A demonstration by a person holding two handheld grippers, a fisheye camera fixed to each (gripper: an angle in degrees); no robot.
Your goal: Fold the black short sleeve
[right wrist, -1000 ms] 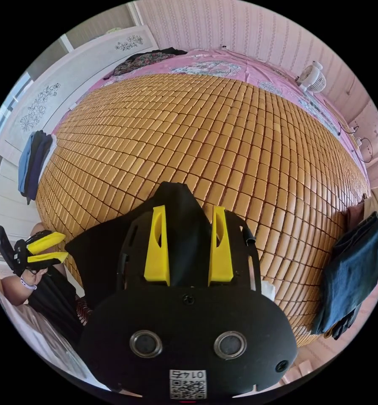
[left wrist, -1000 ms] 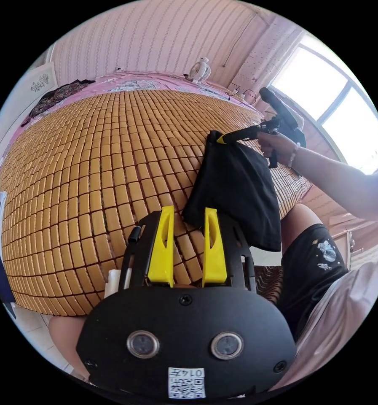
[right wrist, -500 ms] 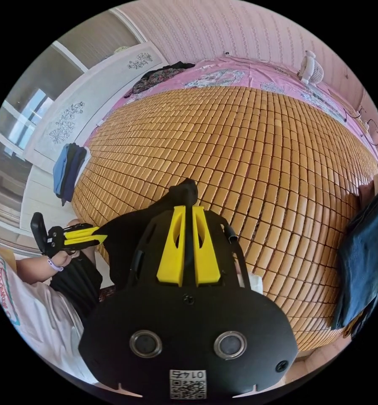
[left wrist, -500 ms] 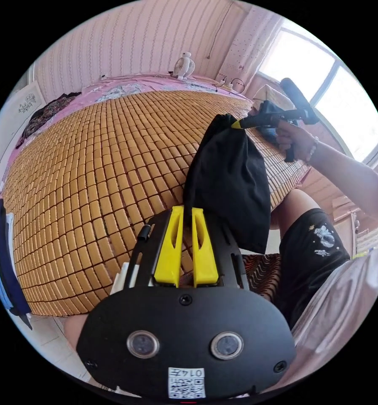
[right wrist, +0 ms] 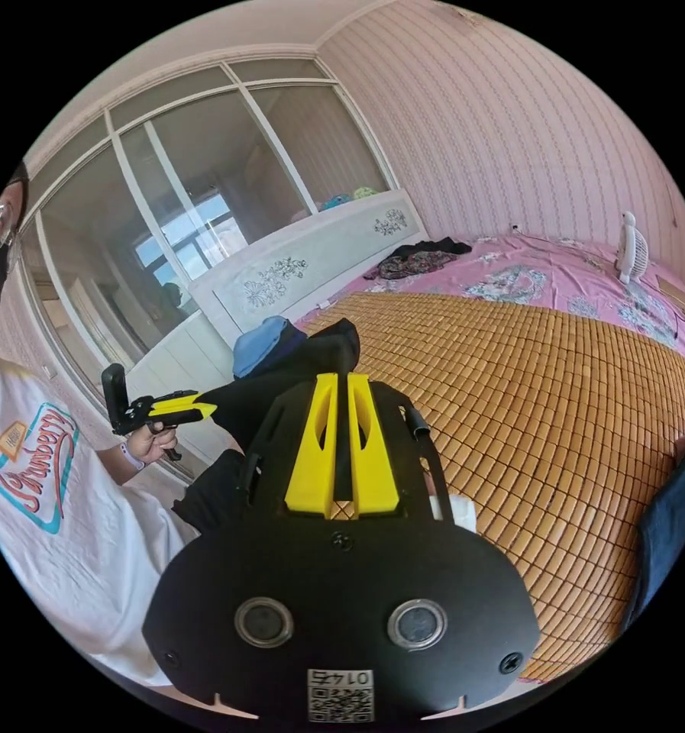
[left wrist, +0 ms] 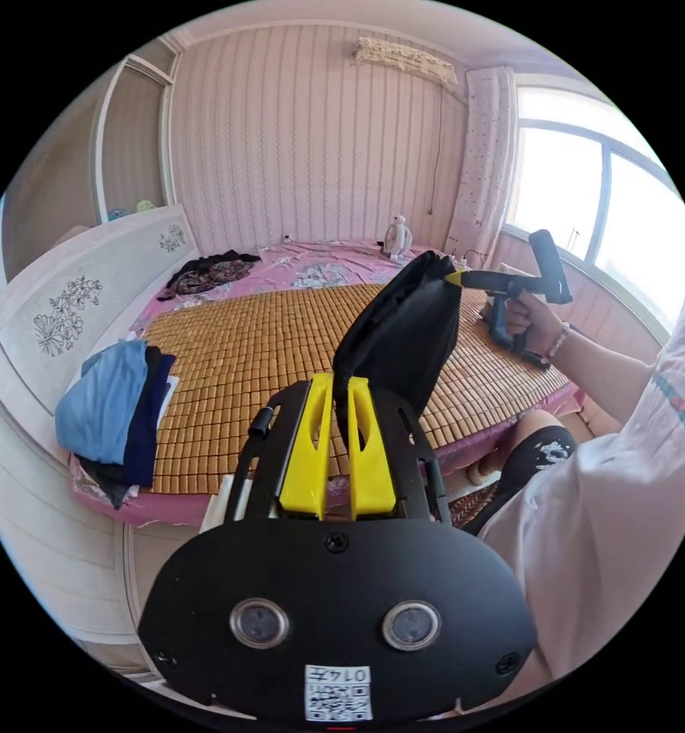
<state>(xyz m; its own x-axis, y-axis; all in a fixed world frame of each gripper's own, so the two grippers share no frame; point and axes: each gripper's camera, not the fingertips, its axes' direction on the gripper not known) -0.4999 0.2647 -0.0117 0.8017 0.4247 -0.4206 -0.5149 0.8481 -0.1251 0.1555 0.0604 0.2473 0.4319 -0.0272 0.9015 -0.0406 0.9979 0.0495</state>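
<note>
The black short sleeve (left wrist: 403,336) hangs in the air above the near edge of the bed, stretched between both grippers. My left gripper (left wrist: 337,382) is shut on one edge of it, the cloth rising out from between the yellow jaws. My right gripper (right wrist: 340,380) is shut on another edge of the black short sleeve (right wrist: 311,359), bunched at its tips. In the left gripper view the right gripper (left wrist: 455,278) shows held in a hand, pinching the garment's top. In the right gripper view the left gripper (right wrist: 205,411) shows at the left, also held in a hand.
A bed with a woven bamboo mat (left wrist: 266,351) and pink sheet (right wrist: 541,282) lies below. Folded blue and dark clothes (left wrist: 113,412) sit at its near left corner, dark clothes (right wrist: 667,527) at the right edge. A small fan (left wrist: 395,237) stands at the back. A person in a white shirt (right wrist: 59,519) stands at the bed.
Both grippers have lifted the black short sleeve off the mat and up into the air. Both cameras have tilted upward, so the walls and window now show. The right gripper closed from open.
</note>
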